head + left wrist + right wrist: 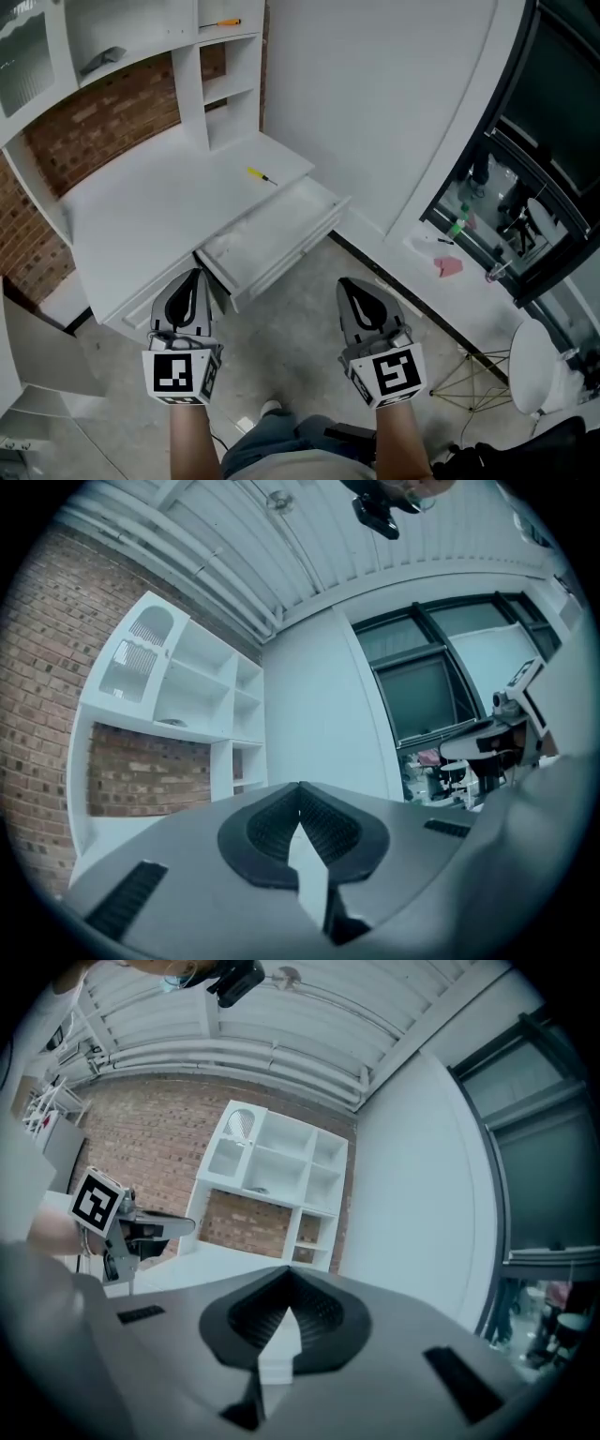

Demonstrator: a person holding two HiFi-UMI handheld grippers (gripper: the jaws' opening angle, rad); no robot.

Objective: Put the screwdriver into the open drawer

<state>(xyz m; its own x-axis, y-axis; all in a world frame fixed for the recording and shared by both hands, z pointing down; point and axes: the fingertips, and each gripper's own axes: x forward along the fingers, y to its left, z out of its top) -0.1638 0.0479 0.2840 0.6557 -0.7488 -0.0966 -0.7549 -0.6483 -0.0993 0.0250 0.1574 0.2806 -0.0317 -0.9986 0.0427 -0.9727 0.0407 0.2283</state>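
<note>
A small yellow-handled screwdriver lies on the white desk top, just behind the open drawer. The drawer is pulled out toward me and looks empty inside. My left gripper hovers in front of the desk's front edge, left of the drawer, its jaws shut on nothing. Right of the drawer's front, over the floor, my right gripper is also shut and empty. Both point toward the desk. In the gripper views the left gripper and right gripper show their pads meeting with nothing between.
White shelves rise at the back of the desk against a brick wall; a second orange-handled tool lies on a high shelf. To the right are a white wall, a pink object on a ledge and a dark glass cabinet.
</note>
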